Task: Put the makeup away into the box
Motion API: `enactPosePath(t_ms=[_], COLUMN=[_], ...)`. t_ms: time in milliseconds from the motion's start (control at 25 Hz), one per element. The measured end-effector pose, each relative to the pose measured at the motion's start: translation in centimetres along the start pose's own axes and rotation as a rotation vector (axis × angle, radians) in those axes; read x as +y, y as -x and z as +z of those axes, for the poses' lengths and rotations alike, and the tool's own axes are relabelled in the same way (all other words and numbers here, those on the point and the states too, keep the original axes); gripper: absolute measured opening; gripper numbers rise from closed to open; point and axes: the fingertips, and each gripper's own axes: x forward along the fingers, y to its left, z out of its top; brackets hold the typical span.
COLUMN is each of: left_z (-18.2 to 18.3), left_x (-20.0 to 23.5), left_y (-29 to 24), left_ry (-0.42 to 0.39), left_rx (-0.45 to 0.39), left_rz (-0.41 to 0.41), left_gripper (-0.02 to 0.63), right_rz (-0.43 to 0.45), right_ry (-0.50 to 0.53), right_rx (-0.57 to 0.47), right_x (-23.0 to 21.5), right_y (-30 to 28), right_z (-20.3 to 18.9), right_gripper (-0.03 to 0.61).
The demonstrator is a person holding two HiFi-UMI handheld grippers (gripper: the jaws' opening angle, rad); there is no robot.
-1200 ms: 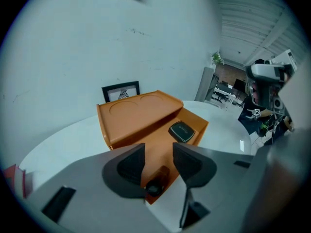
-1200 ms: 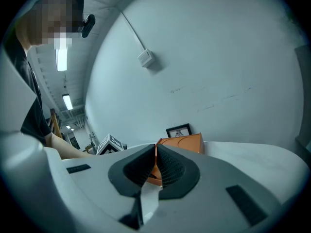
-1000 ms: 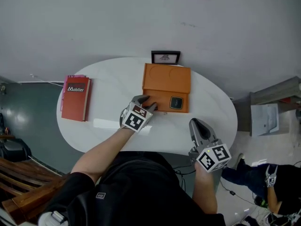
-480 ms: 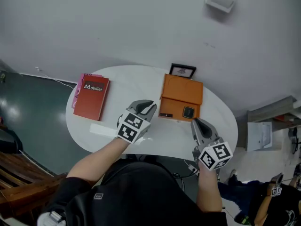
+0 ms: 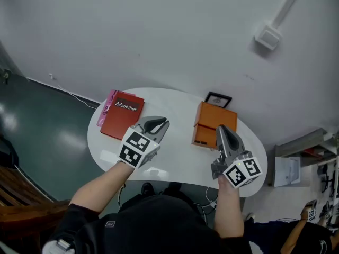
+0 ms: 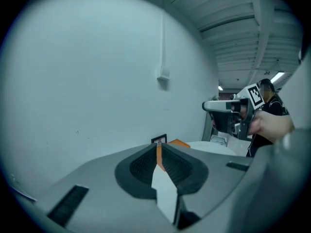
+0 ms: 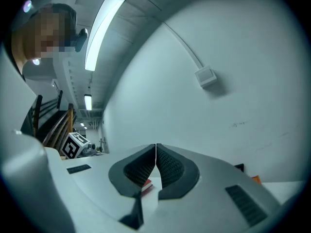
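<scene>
The orange box stands closed on the white oval table; no makeup shows. My left gripper hovers high above the table's middle, left of the box. Its jaws have just been closing and leave only a thin slit with nothing in it; the orange box shows beyond. My right gripper hangs over the box's right part, shut and empty, its tips meeting. The right gripper also appears in the left gripper view, held in a hand.
A red book lies at the table's left end. A small black picture frame leans against the wall behind the box. A white junction box with conduit is on the wall. Dark floor lies left of the table.
Both grippers have risen well off the table. The left one has come away from the box's front edge and its jaws have narrowed. The head view has swung, so the table looks smaller and shifted.
</scene>
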Motion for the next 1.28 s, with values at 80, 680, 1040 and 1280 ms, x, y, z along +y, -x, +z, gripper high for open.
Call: enactPosePath(t_ms=[80, 680, 1040, 1280], left_z=[1.2, 6.8, 5.9, 5.9], left_x=[0.5, 2.4, 1.0, 0.0], left_y=[1.6, 5.5, 4.4, 4.6], left_ry=[-0.007, 0.026, 0.055, 0.035], left_rx=[-0.028, -0.148, -0.135, -0.135], left_rz=[0.013, 0.224, 0.251, 0.254], left_gripper=[0.038, 0.032, 0.031, 0.031], right_rz=[0.028, 0.165, 0.072, 0.084], right_ry=[-0.039, 0.116, 0.037, 0.191], right_rx=[-0.052, -0.067, -0.093, 0.019], right_x=[1.5, 3.2, -1.0, 0.0], right_y=[-0.3, -1.9, 0.6, 2.0], right_z=[1.3, 5.9, 5.3, 2.8], right_gripper=[0.037, 0.035, 0.034, 0.034])
